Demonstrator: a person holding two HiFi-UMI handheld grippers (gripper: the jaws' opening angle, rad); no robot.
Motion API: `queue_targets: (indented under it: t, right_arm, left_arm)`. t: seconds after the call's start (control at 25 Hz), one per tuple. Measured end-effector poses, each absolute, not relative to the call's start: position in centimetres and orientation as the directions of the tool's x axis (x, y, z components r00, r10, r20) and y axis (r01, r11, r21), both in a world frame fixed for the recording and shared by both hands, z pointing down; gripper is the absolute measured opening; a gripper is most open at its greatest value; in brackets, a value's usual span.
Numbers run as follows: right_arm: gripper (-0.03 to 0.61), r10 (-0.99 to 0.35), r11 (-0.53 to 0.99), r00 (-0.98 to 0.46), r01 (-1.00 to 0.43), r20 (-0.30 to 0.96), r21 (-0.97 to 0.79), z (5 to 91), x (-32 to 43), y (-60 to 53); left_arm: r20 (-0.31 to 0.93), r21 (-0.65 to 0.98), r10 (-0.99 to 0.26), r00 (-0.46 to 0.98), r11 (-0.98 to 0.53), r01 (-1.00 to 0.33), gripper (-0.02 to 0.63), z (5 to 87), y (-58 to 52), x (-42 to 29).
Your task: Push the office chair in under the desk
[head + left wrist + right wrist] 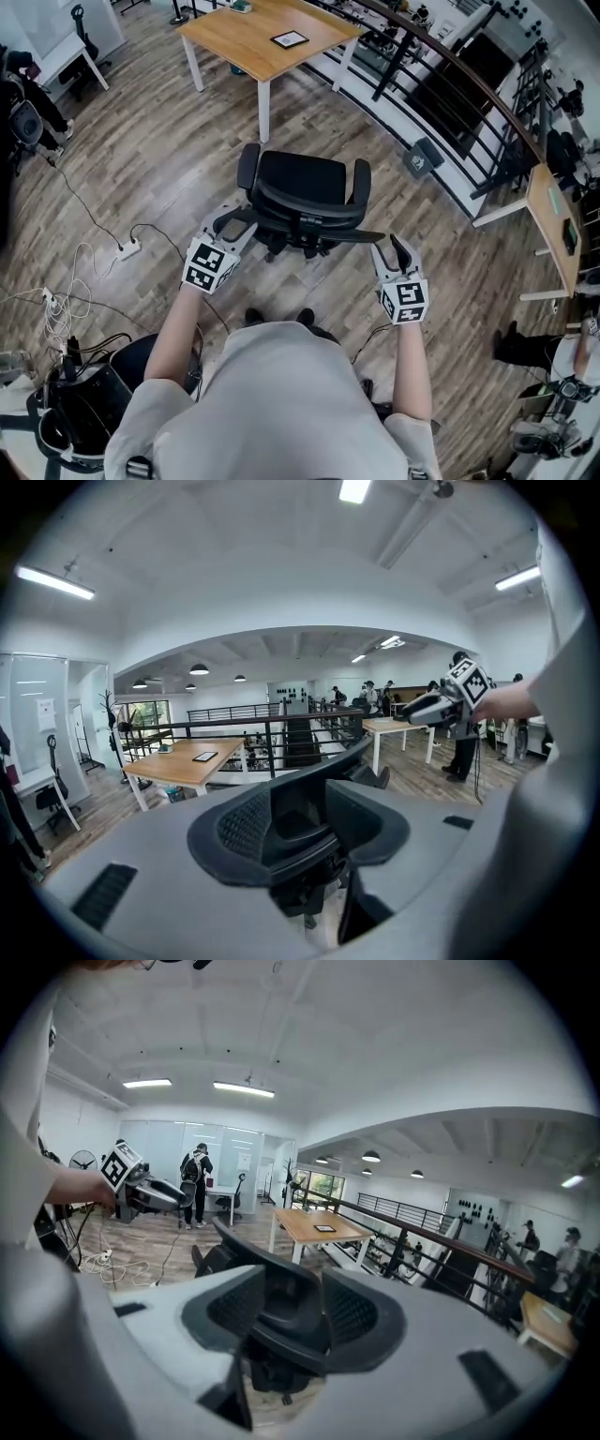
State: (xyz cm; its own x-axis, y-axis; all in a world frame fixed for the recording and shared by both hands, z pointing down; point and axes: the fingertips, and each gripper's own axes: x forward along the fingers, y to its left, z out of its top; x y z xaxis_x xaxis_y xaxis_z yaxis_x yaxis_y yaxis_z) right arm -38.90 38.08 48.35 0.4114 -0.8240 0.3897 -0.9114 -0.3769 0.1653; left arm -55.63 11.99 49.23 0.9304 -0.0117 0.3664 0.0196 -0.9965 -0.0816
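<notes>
Gripping the office chair (302, 192) by its backrest, well short of the wooden counter (246, 49).

Clamps the left gripper (230, 234) on the left end of the backrest's top rim and the right gripper (389, 255) on the right end, the jaws of each closed down onto the black rim with only its thickness between the textured pads. Stands directly behind the chair on the wood-plank floor (150, 159), both arms reaching forward. Leaves the chair well apart from the counter ahead, seat and armrests turned toward it, no part of it under the top. Shows a dark tablet (289, 38) lying flat on that counter, a black railing (441, 66) just beyond on the right, and a white power strip (128, 249) with loose cables on the floor to the left.
</notes>
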Motion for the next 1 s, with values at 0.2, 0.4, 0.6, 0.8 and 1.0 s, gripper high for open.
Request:
queue_targets:
  t: [0.2,0.4,0.6,0.8,1.0]
  right_arm:
    - [0.187,-0.782,-0.371,0.424,-0.906,0.457,0.205,50.6,-39.4,39.1]
    - [0.196,-0.723,-0.343,0.419,-0.908,0.549,0.242,53.5,-39.7,37.9]
    - [0.202,-0.669,-0.28,0.388,-0.922,0.634,0.268,56.7,-39.2,37.2]
    - [0.21,-0.632,-0.163,0.33,-0.941,0.701,0.296,59.5,-37.9,36.9]
    - [0.216,-0.552,0.035,0.277,-0.935,0.787,0.354,63.0,-36.2,36.4]
  left_arm:
    - [0.441,-0.142,0.026,0.897,-0.985,0.098,0.186,51.5,12.5,-55.7]
    - [0.533,-0.212,0.063,0.844,-0.955,0.206,0.199,54.8,11.2,-55.6]
    - [0.602,-0.245,0.073,0.795,-0.931,0.27,0.208,57.4,10.3,-54.8]
    - [0.686,-0.274,0.053,0.726,-0.905,0.325,0.223,60.4,10.0,-53.8]
    - [0.785,-0.348,-0.001,0.62,-0.828,0.439,0.243,64.6,8.8,-53.3]
